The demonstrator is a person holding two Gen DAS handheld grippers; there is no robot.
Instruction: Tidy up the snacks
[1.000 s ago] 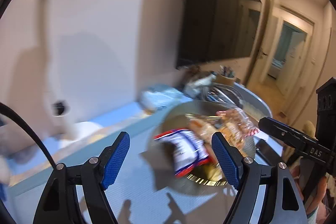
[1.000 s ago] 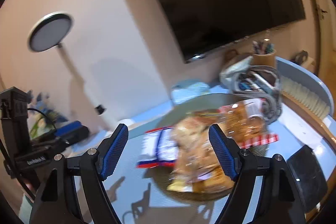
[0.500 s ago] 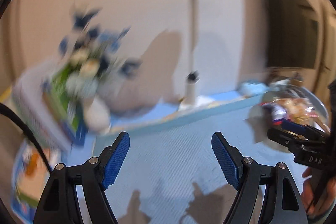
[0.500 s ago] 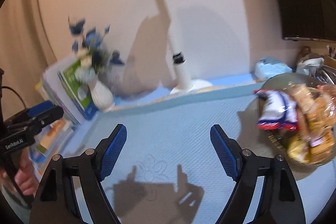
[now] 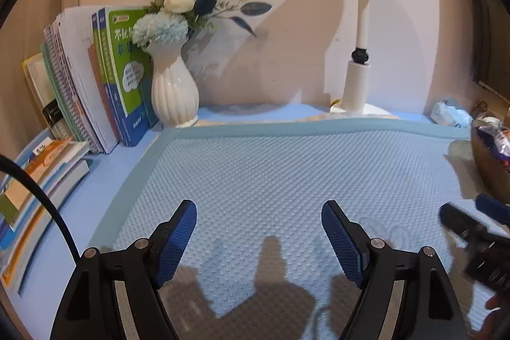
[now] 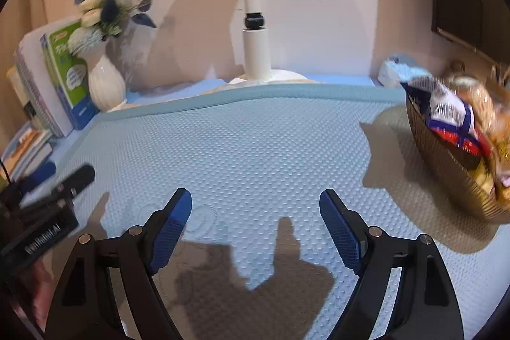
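Observation:
A brown ribbed bowl [image 6: 452, 168] stands on the right of the blue mat, piled with snacks. On top lie a blue, white and red packet [image 6: 446, 110] and clear bags of golden snacks [image 6: 487, 110]. My right gripper [image 6: 256, 195] is open and empty, low over the mat, left of the bowl and apart from it. My left gripper [image 5: 258, 207] is also open and empty over bare mat. In the left wrist view the bowl [image 5: 487, 168] only peeks in at the right edge. One of the right gripper's fingers [image 5: 459, 222] shows before it.
A dotted blue mat [image 5: 271, 174] covers the desk. At the back left stand a white vase of flowers [image 5: 173, 91] and upright books [image 5: 95, 78], with flat books [image 5: 38, 174] beside them. A white lamp post [image 6: 255, 53] rises at the back wall, with a tissue pack [image 6: 395, 69] to its right.
Both views have swung left, away from the bowl, and sunk toward the mat. The bowl went from between the fingers to the right edge. Both grippers stay open and empty.

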